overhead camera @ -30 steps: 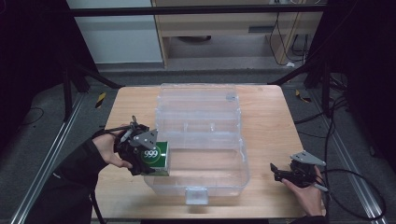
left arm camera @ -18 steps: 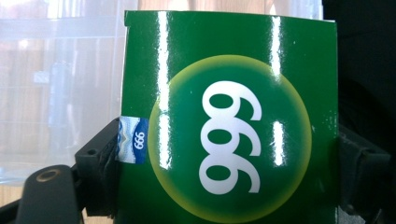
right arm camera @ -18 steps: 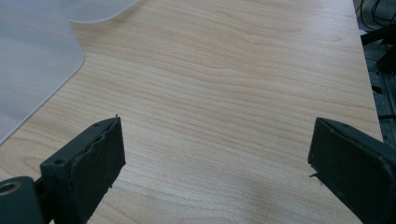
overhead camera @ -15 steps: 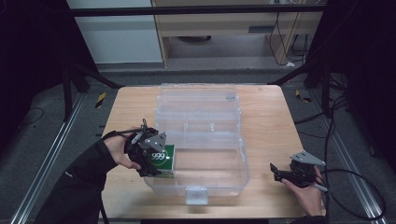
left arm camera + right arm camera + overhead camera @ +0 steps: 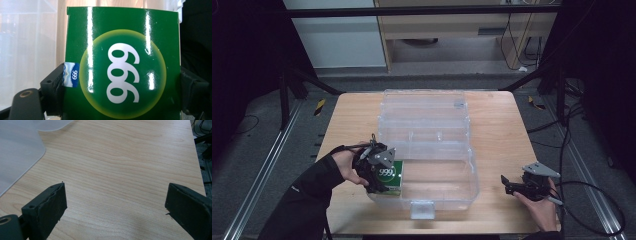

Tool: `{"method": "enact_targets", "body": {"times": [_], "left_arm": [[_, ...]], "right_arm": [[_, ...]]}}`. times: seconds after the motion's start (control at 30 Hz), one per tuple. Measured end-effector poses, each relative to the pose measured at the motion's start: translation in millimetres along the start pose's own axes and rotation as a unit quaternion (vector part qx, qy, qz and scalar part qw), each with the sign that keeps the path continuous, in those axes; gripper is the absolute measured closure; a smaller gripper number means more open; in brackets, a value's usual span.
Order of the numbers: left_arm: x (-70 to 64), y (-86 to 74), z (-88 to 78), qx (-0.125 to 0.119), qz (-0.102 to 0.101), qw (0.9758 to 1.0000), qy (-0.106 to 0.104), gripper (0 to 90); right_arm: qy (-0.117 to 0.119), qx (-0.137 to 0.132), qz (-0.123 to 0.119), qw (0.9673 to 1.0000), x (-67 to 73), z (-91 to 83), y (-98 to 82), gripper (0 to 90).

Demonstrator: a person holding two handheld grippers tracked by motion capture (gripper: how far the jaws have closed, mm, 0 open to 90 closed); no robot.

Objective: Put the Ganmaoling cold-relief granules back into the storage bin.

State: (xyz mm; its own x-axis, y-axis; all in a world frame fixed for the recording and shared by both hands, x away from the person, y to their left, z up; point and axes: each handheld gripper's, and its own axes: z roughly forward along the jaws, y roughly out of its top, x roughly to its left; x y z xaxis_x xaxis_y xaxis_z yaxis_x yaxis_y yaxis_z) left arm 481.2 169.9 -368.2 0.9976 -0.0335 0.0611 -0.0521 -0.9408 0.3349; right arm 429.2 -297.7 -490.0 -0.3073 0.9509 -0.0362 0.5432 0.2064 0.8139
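Note:
A glossy green box (image 5: pixel 122 67) printed with white digits in a yellow-rimmed circle sits between the black jaws of my left gripper (image 5: pixel 120 100), which press on both its sides. In the high view the green box (image 5: pixel 391 176) is held at the front left corner of the clear plastic bin (image 5: pixel 462 185), low inside it, with my left gripper (image 5: pixel 379 172) shut on it. My right gripper (image 5: pixel 508 186) rests at the table's front right, jaws wide apart. Between those jaws in the right gripper view (image 5: pixel 115 212) lies bare wood.
The bin's open lid (image 5: pixel 424 107) lies flat behind it toward the far edge. A white latch (image 5: pixel 422 210) sticks out from the bin's front wall. The wooden table (image 5: pixel 497 130) has bare room to the right of the bin. The bin's corner (image 5: pixel 17 150) shows at upper left.
My left gripper has sunk and shifted slightly right with the green box, lowering it into the bin's front left corner. The right gripper has stayed where it was.

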Motion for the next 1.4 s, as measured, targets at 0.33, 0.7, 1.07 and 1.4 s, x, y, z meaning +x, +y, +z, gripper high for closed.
{"method": "enact_targets", "body": {"times": [0.33,0.7,1.07,1.4], "left_arm": [[0.5,-7.8,12.9,-0.002,-0.002,1.0000,-0.003,14.8],[-0.2,-14.7,25.1,-0.006,-0.006,1.0000,-0.002,14.6],[-1.9,-15.7,28.3,-0.002,-0.002,1.0000,0.004,13.0],[-3.9,-14.9,9.0,-0.017,-0.003,0.9996,0.020,13.3]], "right_arm": [[0.002,0.003,0.001,1.0000,0.8,0.2,0.0,4.2],[0.003,0.003,-0.001,1.0000,0.9,1.3,-0.2,3.9],[0.003,0.005,-0.004,1.0000,0.8,1.9,-0.3,3.2],[0.004,0.005,-0.004,1.0000,1.1,1.7,-0.1,2.9]]}}
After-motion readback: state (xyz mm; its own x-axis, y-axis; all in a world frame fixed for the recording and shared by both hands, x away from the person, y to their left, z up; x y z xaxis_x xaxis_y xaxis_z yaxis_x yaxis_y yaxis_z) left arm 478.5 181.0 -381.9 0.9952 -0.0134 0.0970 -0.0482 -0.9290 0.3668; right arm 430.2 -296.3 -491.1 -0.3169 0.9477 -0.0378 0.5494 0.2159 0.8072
